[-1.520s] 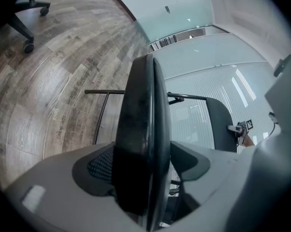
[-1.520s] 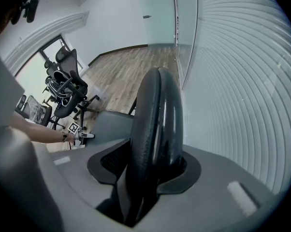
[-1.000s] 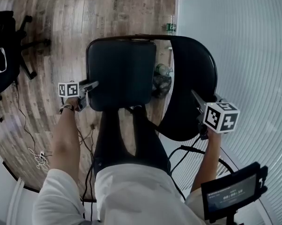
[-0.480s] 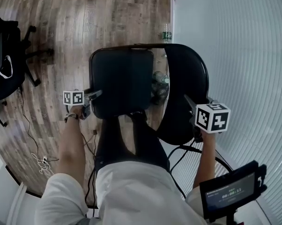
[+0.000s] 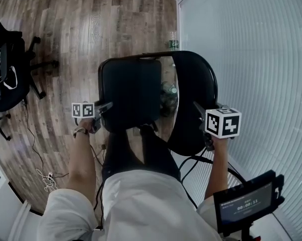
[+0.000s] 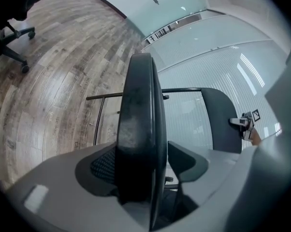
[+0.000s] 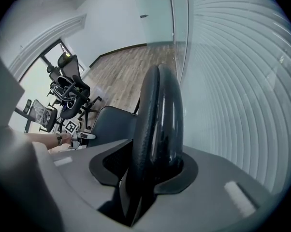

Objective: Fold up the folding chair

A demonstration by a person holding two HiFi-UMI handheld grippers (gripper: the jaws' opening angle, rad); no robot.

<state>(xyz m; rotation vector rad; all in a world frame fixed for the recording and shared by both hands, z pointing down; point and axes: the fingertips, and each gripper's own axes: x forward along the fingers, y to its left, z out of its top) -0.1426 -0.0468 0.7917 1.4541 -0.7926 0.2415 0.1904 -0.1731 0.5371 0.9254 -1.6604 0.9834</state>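
The folding chair stood on the wooden floor, close beside the ribbed glass wall and just in front of the person's legs. Its seat lay broad-side up and its backrest rose to the right, with an open gap between them. By my reading the fold had barely begun: both parts were taken in hand, but the seat had yet to swing up flat against the backrest.

The left claw was wide open around the seat's near edge. One pad lay against the cushion, while a sliver of light showed at the other, so it was a loose hold, not a clamp. The right claw had just been closing and gripped the rim of the backrest, with both pads snug on it.

An office chair stood well apart to the left.
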